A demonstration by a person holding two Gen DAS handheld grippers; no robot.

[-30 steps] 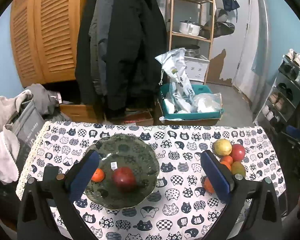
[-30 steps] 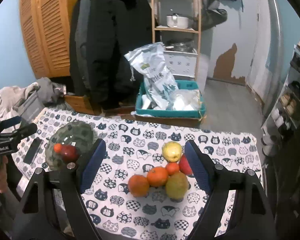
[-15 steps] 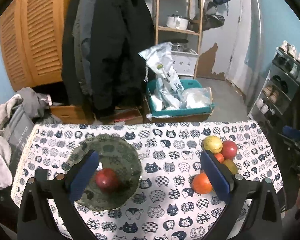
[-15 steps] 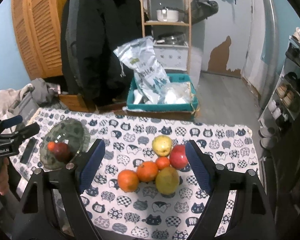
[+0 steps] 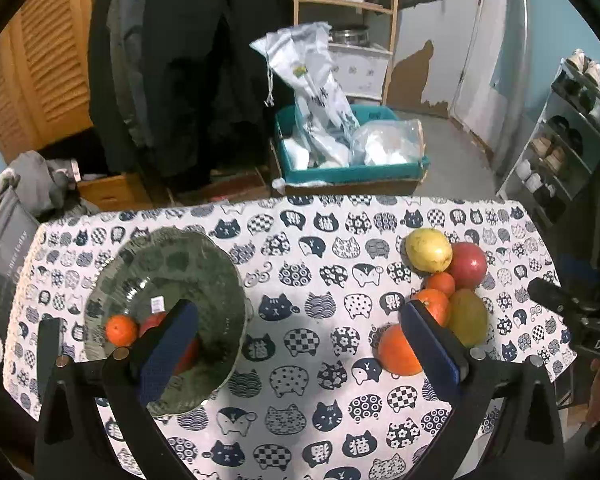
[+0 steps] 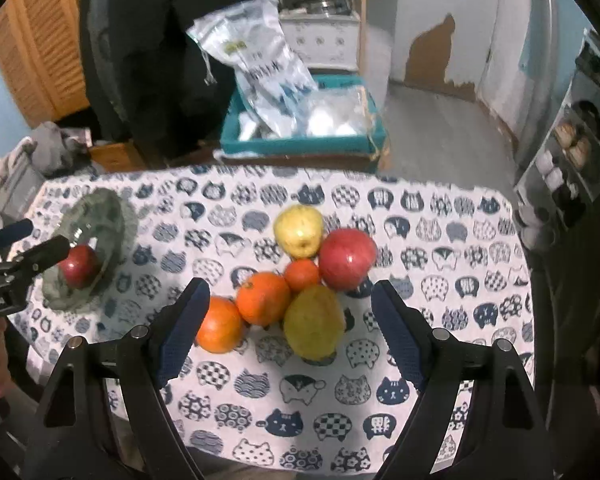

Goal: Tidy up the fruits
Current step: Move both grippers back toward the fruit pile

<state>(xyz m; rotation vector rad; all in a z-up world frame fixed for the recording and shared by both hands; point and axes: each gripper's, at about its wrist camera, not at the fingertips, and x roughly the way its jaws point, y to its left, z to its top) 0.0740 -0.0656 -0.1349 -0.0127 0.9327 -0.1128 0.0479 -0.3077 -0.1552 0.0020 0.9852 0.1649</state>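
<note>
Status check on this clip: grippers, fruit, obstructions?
Both hand-held grippers open, empty: left, right. Two fruits in glass bowl; fruit pile on the cloth. Nothing in the way.

I am looking across a table draped in a cat-print cloth (image 5: 300, 264) at a room with pale blue walls (image 5: 548, 28), where paint is peeling low on the far wall (image 6: 432, 56). Dark coats (image 5: 204, 64) are hanging far left beside louvred wooden doors (image 5: 40, 76), and a wooden shelf unit (image 5: 344, 0) is standing behind a teal crate (image 5: 352, 172) on the grey floor (image 6: 440, 132). A shoe rack (image 5: 564, 136) is lining the right wall.
</note>
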